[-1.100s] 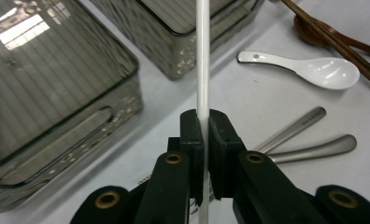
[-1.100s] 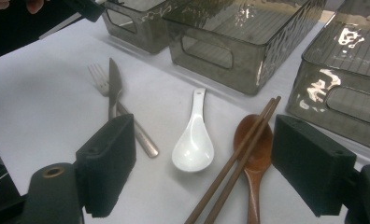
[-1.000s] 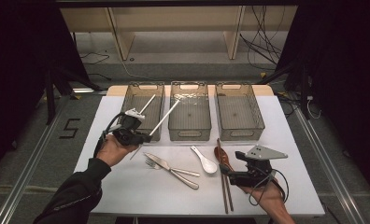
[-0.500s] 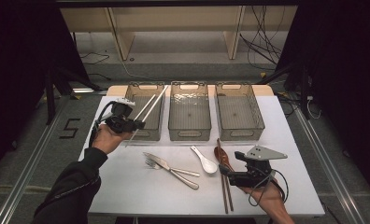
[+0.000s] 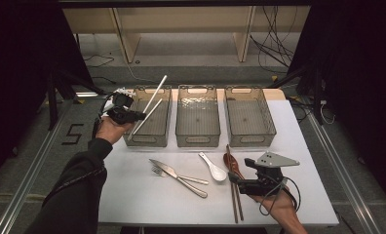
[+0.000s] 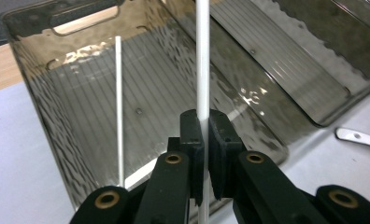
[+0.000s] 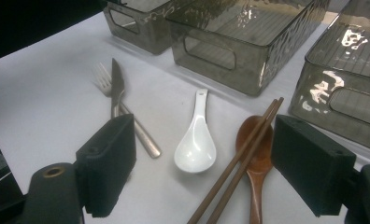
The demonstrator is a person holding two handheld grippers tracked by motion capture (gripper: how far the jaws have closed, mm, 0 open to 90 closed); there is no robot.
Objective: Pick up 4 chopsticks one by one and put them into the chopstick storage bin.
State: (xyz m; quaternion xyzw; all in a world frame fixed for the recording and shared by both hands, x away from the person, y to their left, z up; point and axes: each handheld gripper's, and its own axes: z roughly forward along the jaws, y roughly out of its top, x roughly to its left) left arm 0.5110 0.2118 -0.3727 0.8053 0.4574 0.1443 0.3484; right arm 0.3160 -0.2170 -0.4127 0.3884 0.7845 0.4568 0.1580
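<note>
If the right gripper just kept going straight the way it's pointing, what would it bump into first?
Probably the brown chopsticks and the wooden spoon under them, lying between the right gripper's open jaws. The white spoon lies just beside; depth is uncertain.

Light falls from above onto the white table (image 5: 132, 195), while the frame's left and right edges sink into black. The bins (image 6: 276, 88) throw rippled glare (strongest at centre of the left gripper view). Near jaws at the bottom look soft. Shadows are faint and short.
</note>
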